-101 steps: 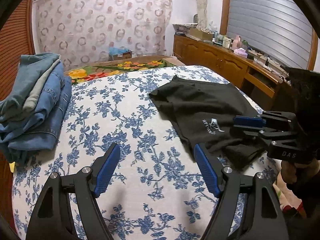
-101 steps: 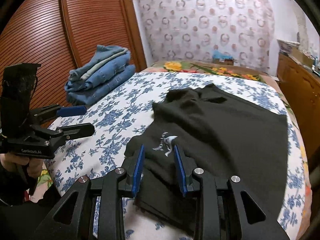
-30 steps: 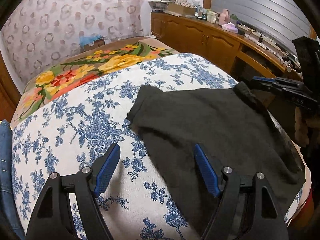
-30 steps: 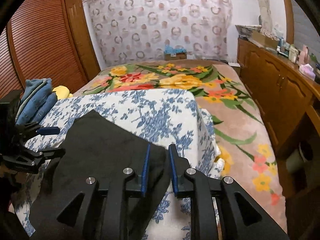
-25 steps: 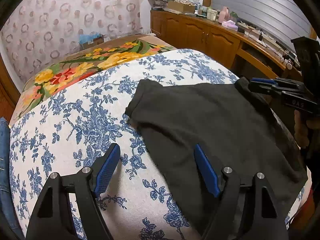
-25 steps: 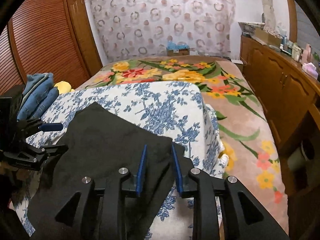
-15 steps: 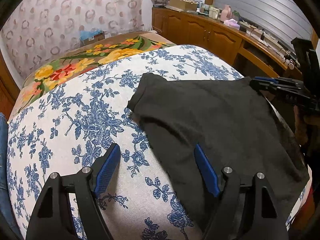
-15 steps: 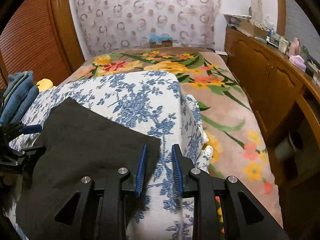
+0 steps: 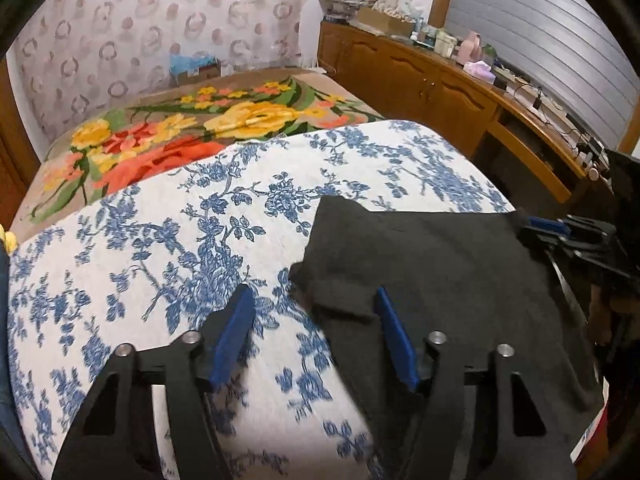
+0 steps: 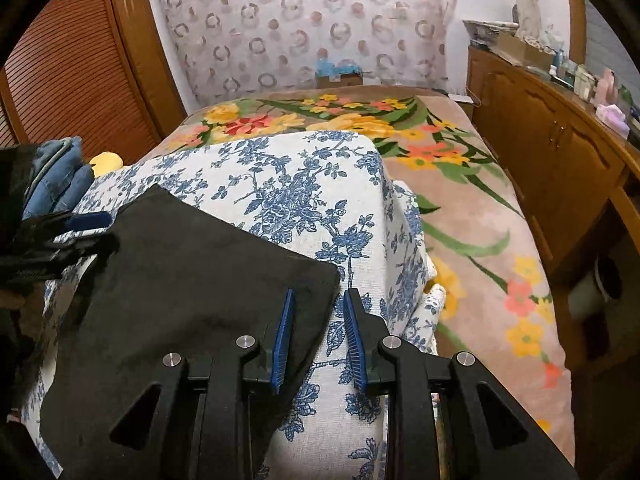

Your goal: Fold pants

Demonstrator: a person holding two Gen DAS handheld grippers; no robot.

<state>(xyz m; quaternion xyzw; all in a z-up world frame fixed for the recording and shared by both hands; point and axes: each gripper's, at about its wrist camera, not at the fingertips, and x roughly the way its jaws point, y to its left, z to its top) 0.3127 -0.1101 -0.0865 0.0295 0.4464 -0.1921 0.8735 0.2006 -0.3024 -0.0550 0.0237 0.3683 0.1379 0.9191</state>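
The black pants (image 9: pixel 432 272) lie folded flat on the blue-flowered cloth (image 9: pixel 180 240) that covers the bed. My left gripper (image 9: pixel 312 300) hangs over their near left corner. Its jaws are closing, with that corner between the blue pads (image 9: pixel 234 328) but not pinched. My right gripper (image 10: pixel 318 296) sits at the opposite corner of the pants (image 10: pixel 192 280). A narrow gap shows between its pads, and the cloth's edge lies in it untouched. Each view shows the other gripper at its side edge: the right gripper (image 9: pixel 560 228) and the left gripper (image 10: pixel 80 224).
A stack of folded jeans (image 10: pixel 60 176) rests at the bed's left end beside a yellow item (image 10: pixel 106 162). A flowered blanket (image 9: pixel 200 136) lies beyond the cloth. A wooden sideboard (image 9: pixel 420 80) with clutter runs along the right, and a louvred wardrobe (image 10: pixel 72 72) stands on the left.
The pants' corner, lifted in the right gripper before, now lies flat and the right jaws stand slightly wider. My left gripper has shifted onto the pants' corner and its jaws have narrowed.
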